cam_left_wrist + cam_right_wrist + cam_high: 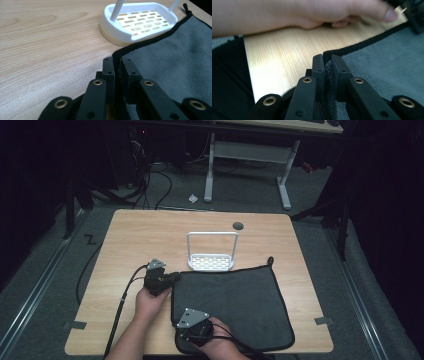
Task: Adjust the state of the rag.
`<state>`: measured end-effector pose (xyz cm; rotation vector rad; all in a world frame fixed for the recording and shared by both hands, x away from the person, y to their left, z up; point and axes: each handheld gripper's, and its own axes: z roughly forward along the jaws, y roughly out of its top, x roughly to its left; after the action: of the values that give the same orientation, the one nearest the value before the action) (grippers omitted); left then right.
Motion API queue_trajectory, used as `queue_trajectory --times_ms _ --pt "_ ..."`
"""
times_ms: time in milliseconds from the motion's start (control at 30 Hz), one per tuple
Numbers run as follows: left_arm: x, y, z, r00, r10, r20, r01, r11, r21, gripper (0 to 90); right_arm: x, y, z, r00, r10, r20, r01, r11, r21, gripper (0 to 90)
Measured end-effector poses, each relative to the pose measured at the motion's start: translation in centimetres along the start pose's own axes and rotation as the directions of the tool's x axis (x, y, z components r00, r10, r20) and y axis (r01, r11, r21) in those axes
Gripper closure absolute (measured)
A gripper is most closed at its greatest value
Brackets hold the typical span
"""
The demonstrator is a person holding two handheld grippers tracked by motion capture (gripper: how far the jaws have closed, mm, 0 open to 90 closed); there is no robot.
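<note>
Cloth (232, 305), one dark grey piece, lies flat over the counter (130, 240)'s near right part, its far edge touching one white rack (212, 262). Left claw (117, 65) pinches its far-left corner, right claw (327, 65) its near-left edge. Bare wood spreads left and beyond.

A dark grey cloth (232, 305) with a black edge lies flat on the wooden table (130, 240). A small loop sticks out at its far right corner. Its far edge touches a white rack (212, 255) with a tall handle.
</note>
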<state>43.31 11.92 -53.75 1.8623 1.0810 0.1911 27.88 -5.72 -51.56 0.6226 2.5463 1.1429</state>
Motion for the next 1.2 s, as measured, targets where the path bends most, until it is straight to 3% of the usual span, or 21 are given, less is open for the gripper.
queue_trajectory --times_ms 100,267,500,767,1100,1200 --pt "0.0 -0.1 -0.3 0.9999 -0.01 0.013 0.01 0.9995 -0.03 82.0 0.0 0.5 -0.5 1.0 0.001 0.005 -0.001 1.0 -0.026 82.4" --pt "0.7 0.0 -1.1 0.9964 -0.075 0.039 0.078 0.994 -0.077 82.1 0.2 1.5 -1.1 0.9999 -0.01 -0.004 0.01 0.998 -0.068 82.3" --pt "1.7 0.1 -3.2 0.9868 -0.152 0.057 0.159 0.974 -0.161 82.5 0.9 3.5 -0.8 0.9994 -0.027 -0.023 0.024 0.993 -0.119 82.1" --pt "3.8 -0.4 -7.2 0.9838 -0.179 0.008 0.177 0.9643 -0.197 82.5 2.6 6.1 0.6 0.9969 -0.06 -0.051 0.051 0.987 -0.155 82.1" --pt "6.8 -2.5 -13.9 0.9643 -0.256 -0.068 0.229 0.9358 -0.268 82.6 5.3 9.3 2.7 0.9841 -0.13 -0.121 0.105 0.974 -0.2 82.0" --pt "6.6 -2.0 -14.1 0.968 -0.24 -0.073 0.213 0.9398 -0.267 82.6 5.5 9.7 2.6 0.9835 -0.135 -0.121 0.107 0.972 -0.21 81.9"
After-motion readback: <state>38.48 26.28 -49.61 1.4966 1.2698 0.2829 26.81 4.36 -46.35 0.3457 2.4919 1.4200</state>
